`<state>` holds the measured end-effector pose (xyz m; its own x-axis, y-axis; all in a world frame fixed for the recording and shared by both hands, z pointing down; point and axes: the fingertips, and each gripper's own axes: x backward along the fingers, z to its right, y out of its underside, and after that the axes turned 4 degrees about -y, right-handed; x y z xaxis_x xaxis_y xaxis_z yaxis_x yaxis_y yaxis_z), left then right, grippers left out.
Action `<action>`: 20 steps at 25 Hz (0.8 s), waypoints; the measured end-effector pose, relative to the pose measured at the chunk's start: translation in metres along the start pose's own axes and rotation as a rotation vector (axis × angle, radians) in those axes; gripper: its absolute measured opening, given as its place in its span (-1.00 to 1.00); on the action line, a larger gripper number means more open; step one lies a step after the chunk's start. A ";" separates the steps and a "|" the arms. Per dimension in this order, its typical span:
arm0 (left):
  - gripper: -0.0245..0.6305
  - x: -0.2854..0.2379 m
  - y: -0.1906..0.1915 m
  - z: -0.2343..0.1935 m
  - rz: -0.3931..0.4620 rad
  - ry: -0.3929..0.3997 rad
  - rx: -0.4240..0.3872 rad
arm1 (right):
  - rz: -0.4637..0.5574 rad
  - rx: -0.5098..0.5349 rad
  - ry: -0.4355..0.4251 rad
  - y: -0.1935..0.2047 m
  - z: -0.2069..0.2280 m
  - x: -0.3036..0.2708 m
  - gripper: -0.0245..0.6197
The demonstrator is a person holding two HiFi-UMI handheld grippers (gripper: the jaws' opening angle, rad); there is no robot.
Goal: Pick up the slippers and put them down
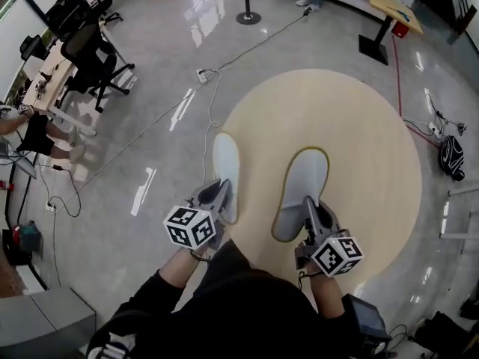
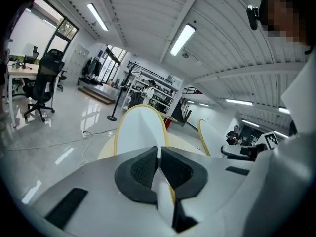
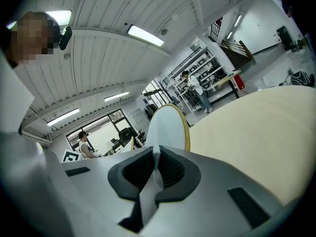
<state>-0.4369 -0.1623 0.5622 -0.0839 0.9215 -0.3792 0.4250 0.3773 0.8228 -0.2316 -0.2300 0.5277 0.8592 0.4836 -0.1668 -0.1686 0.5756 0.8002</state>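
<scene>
Fingers (image 2: 140, 169) of left gripper (image 1: 221, 194) pinched shut on heel rim of left slipper (image 1: 226, 163); right gripper (image 1: 311, 205) likewise clamps right slipper (image 1: 305, 178). Both slippers over round tabletop (image 1: 374, 148), left one at its left edge. Pickup looks done; set-down not yet.

L slipper (image 1: 226, 163) hangs over the L edge of the round surface (image 1: 374, 148), near end btwn the L gripper's (image 1: 218, 199) jaws. R slipper (image 1: 305, 182) is beside it, apart, over the surface, near end in the R gripper (image 1: 311, 209). Office chairs (image 1: 93, 58) stand far L by a desk (image 1: 45, 81). Power strip (image 1: 202, 73) lies on the floor beyond the L slipper, w/ a post (image 1: 248, 6) further back. Bag (image 1: 451, 158) lies R of the surface.
</scene>
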 end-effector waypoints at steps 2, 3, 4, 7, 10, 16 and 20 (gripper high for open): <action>-0.83 -0.015 0.000 -0.025 -0.024 -0.007 0.012 | -0.030 -0.025 0.012 0.010 0.006 -0.027 -0.84; -0.83 -0.023 0.000 -0.035 -0.036 -0.007 0.019 | -0.042 -0.038 0.018 0.014 0.009 -0.040 -0.84; -0.83 -0.032 0.000 -0.045 -0.049 -0.006 0.026 | -0.054 -0.050 0.025 0.017 0.013 -0.052 -0.84; -0.83 -0.059 0.004 -0.077 -0.092 -0.008 0.051 | -0.086 -0.069 0.045 0.029 0.024 -0.090 -0.84; -0.83 -0.091 0.014 -0.110 -0.143 -0.011 0.070 | -0.116 -0.070 0.058 0.041 0.035 -0.132 -0.84; -0.82 -0.148 0.046 -0.148 -0.283 0.014 0.081 | -0.231 -0.127 0.077 0.087 0.060 -0.200 -0.84; -0.82 -0.169 0.060 -0.168 -0.328 0.005 0.109 | -0.295 -0.143 0.104 0.118 0.077 -0.237 -0.84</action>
<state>-0.5490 -0.2803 0.7467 -0.2368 0.7532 -0.6137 0.4681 0.6419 0.6073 -0.4179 -0.3275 0.7057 0.8286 0.3428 -0.4426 0.0074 0.7838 0.6210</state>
